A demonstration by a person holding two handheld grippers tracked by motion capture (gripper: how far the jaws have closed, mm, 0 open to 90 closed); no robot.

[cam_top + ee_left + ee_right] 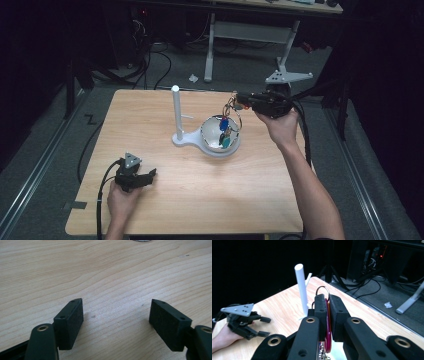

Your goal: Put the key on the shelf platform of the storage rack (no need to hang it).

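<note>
Nearest us, our left tongs (150, 176) rest low on the wooden surface (200, 190) near its front left corner, jaws spread wide with bare wood between them. Our right tongs (327, 305) are clamped on a magenta tag and its metal ring — part of a key bunch (227, 127) that hangs over the white bowl (212, 132), its blue and teal pieces down inside. A white upright post (176, 112) stands just beside the bowl.

The high view looks forward and down on the whole table (200, 200). The left gripper view sits close over bare wood. The right gripper view faces across the table; it shares the post (301, 287) with the high view.
</note>
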